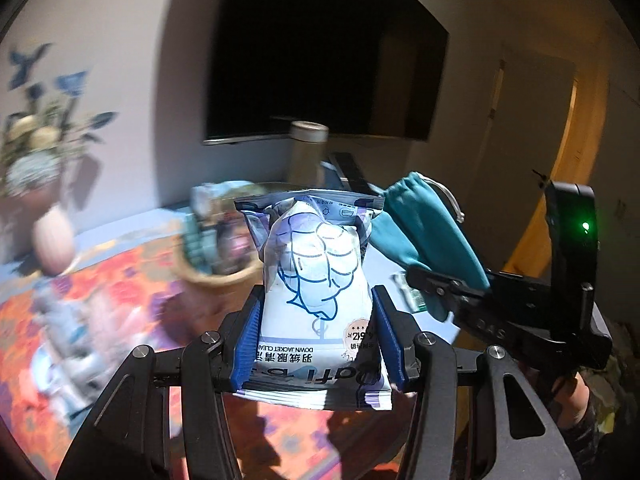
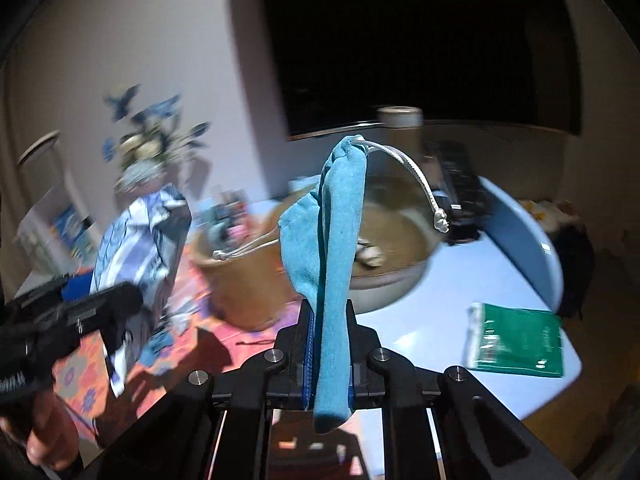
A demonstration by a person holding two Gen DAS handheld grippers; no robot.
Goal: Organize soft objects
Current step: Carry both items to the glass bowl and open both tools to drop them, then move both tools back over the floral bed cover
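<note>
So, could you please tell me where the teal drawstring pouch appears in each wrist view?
Left wrist: teal drawstring pouch right of centre, clamped in the right claw.
Right wrist: pouch at centre, standing up from that claw.
Shared landmark: the woven basket on the table.

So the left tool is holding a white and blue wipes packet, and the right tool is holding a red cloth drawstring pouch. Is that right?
Not quite: the cloth drawstring pouch in the right tool is teal, not red, as the right wrist view shows. The left tool does hold the white and blue wipes packet.
</note>
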